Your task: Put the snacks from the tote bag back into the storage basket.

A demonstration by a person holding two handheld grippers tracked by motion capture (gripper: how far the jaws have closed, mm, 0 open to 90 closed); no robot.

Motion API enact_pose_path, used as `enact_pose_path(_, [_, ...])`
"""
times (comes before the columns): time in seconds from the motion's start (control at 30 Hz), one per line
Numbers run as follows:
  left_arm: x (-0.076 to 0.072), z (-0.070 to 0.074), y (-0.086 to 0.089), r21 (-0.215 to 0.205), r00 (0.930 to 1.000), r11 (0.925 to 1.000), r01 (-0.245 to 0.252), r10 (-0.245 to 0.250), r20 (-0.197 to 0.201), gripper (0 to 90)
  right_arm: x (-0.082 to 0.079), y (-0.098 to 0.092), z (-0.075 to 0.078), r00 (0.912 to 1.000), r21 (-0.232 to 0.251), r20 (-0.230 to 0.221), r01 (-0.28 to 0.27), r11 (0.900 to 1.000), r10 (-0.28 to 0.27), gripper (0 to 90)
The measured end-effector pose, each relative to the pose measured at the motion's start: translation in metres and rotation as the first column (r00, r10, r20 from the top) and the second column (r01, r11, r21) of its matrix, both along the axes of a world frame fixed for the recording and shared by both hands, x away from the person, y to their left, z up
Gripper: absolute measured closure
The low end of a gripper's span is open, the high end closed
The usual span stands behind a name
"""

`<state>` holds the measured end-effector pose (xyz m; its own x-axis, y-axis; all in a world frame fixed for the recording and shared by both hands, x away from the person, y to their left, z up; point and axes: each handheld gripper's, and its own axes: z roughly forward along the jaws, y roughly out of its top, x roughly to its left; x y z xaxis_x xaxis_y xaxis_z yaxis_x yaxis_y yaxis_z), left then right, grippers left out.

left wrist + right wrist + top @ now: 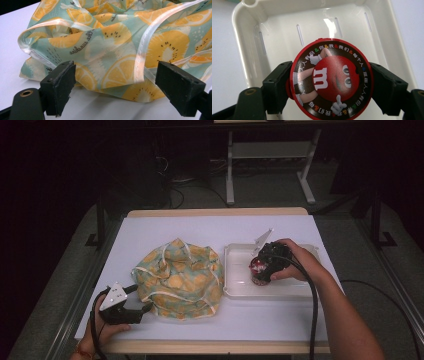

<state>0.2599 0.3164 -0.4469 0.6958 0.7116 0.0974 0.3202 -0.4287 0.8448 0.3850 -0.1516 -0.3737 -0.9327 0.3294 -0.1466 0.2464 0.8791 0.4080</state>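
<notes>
Currently, a round red-lidded candy tub (pixel 329 78) is being clamped between the jaws of the right gripper (pixel 265 265), upright over the white tray (pixel 240 290) at the table's (pixel 300 320) right side; the left gripper (pixel 135 312) is being held with jaws apart just beside the near left edge of the crumpled fruit-print bag (pixel 180 277); the bag's white-trimmed fold (pixel 140 57) is being framed between those jaws, ungripped.

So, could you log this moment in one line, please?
left gripper: open by fruit-print bag | right gripper: shut on candy container over white tray
</notes>
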Motion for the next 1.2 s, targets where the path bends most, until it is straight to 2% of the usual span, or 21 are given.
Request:
enact_pose_path(0.9, [0.0000, -0.0001, -0.0007, 0.001, 1.0000, 1.0000, 0.003, -0.003, -0.002, 16.1, 0.0010, 0.0010, -0.0072, 1.0000, -0.008, -0.001, -0.005, 1.000, 0.005, 23.3])
enact_pose_path(1.2, [0.0002, -0.0003, -0.0006, 0.001, 1.0000, 1.0000, 0.003, -0.003, -0.002, 16.1, 0.0010, -0.0003, -0.0080, 0.9999, -0.003, -0.006, 0.010, 1.000, -0.010, 23.1])
